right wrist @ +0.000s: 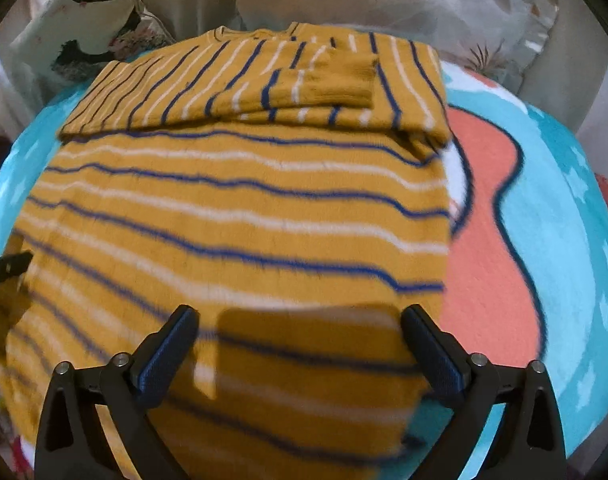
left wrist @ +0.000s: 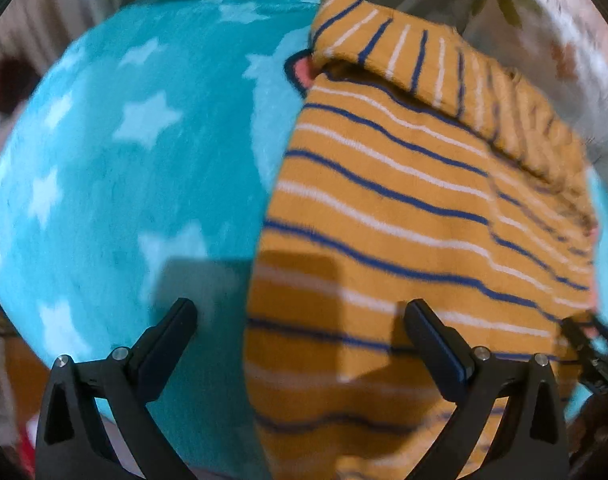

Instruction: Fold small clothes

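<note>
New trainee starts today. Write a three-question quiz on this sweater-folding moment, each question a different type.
1. True or false: the left gripper is shut on the sweater.
2. The sleeves are: A) spread out flat to both sides, B) folded across the body, C) hanging off the blanket.
3. Fill in: the sweater is mustard with white and ____ stripes.

Key: 1 false, both it and the right gripper are open; 2 B; 3 blue.
</note>
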The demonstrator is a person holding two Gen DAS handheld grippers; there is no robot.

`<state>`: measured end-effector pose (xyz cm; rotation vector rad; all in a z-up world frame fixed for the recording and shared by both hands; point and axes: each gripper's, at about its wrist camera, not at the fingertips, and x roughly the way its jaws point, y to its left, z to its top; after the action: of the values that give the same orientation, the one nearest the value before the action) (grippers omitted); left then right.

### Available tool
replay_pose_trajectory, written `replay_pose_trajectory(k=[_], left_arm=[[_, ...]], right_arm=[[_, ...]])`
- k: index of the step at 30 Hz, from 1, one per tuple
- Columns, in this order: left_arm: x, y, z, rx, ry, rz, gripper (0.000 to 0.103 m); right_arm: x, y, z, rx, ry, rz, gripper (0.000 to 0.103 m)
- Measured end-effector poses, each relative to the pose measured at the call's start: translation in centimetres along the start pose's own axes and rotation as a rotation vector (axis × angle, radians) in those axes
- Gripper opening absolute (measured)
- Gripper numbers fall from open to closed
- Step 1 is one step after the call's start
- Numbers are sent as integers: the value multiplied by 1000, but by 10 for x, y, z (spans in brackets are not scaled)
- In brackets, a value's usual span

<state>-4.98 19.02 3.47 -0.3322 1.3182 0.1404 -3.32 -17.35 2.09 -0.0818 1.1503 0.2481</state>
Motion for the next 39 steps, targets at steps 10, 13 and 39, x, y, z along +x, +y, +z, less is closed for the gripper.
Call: replay_pose_trajectory(k=[10, 13, 39], left_arm=[[-19, 2, -53, 5, -48, -234, 88], [-22, 1, -59, -3, -39, -291, 88], [-79, 16, -106, -37, 34, -339, 7]], right_arm=[[-56, -82, -78, 213, 20, 260, 81], [-53, -74, -97, 208, 59, 353, 74], [-72, -48, -108, 130, 145, 614, 7]])
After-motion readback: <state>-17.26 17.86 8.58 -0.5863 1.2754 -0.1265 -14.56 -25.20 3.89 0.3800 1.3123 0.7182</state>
